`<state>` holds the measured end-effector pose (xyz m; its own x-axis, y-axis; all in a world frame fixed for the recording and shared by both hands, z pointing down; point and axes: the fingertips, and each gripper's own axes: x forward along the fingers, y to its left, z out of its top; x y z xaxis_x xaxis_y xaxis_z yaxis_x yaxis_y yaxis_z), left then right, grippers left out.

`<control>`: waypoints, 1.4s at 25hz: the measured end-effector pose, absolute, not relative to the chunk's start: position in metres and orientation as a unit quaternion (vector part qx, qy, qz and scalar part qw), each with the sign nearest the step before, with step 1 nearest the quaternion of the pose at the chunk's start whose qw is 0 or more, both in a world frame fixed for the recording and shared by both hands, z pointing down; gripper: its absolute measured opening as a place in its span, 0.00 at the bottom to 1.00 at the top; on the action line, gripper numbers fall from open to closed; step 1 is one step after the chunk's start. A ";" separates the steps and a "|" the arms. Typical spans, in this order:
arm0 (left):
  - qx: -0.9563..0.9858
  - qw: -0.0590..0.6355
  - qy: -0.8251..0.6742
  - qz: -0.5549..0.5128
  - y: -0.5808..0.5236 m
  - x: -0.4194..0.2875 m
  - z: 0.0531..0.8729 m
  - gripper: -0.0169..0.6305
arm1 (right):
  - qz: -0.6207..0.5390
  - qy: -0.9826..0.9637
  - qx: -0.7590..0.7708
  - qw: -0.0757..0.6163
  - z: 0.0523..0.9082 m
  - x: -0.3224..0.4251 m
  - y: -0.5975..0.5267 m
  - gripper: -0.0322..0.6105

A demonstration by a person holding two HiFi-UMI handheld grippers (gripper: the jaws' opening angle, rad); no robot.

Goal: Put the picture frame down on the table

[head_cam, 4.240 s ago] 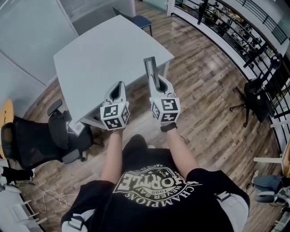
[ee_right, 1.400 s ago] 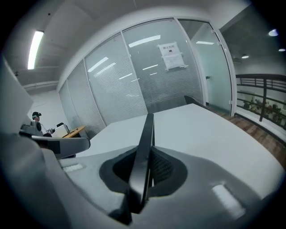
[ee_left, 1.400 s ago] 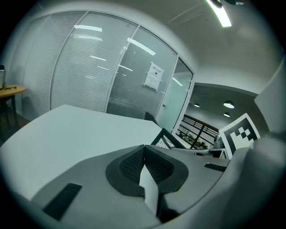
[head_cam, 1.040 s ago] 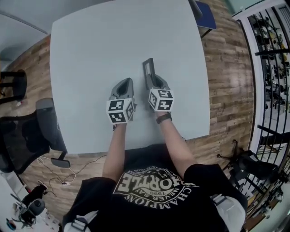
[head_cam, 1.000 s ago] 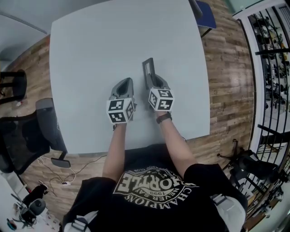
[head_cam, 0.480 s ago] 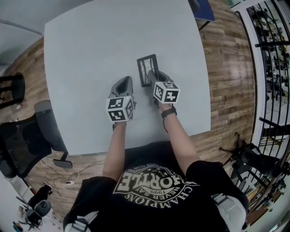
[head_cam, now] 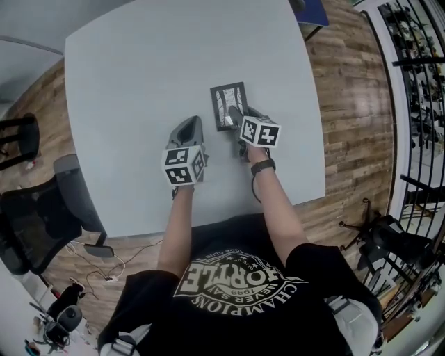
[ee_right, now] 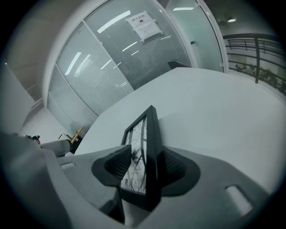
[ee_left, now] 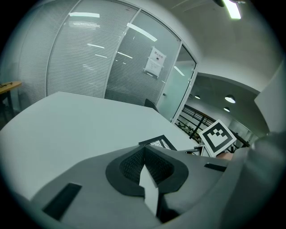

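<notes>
The picture frame (head_cam: pixel 227 106) is black with a pale black-and-white print. In the head view its face is turned up, just over the grey table (head_cam: pixel 139 62), right of the middle. My right gripper (head_cam: pixel 240 119) is shut on its near end. In the right gripper view the frame (ee_right: pixel 144 134) is clamped between the two dark pads (ee_right: pixel 176 167). I cannot tell whether it touches the table. My left gripper (head_cam: pixel 189 128) hovers beside it on the left, jaws shut with nothing between them. From the left gripper view the frame (ee_left: pixel 157 142) lies low ahead to the right.
A black office chair (head_cam: pixel 42 215) stands off the table's left edge and a blue chair (head_cam: pixel 316 10) at its far right corner. A black railing (head_cam: pixel 417 83) runs along the right over wood floor. Glass office walls (ee_left: pixel 111 62) lie beyond the table.
The right gripper has rolled over, turning the frame from on edge to face up and lower over the table. Earlier I walked up to the table. The left gripper stays put.
</notes>
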<state>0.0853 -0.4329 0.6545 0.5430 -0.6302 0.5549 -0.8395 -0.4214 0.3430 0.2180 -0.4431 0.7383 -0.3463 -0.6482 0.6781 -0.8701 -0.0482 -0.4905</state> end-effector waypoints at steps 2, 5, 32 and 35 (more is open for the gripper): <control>0.825 0.302 -0.444 0.174 -0.433 0.087 0.655 0.04 | 0.459 -0.687 0.545 0.140 0.741 0.217 -0.440 0.40; 0.825 0.303 -0.442 0.177 -0.433 0.090 0.658 0.04 | 0.445 -0.704 0.526 0.173 0.742 0.211 -0.438 0.49; 0.846 0.241 -0.453 0.147 -0.404 0.077 0.580 0.04 | 0.225 -0.739 0.611 0.173 0.607 0.211 -0.399 0.53; 0.852 0.223 -0.455 0.135 -0.388 0.069 0.554 0.04 | 0.195 -0.739 0.626 0.155 0.574 0.206 -0.378 0.39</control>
<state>0.0687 -0.3880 0.5541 0.5502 -0.7138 0.4333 -0.8346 -0.4869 0.2578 0.2059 -0.3778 0.5740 -0.1679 -0.8647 0.4734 -0.9857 0.1401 -0.0937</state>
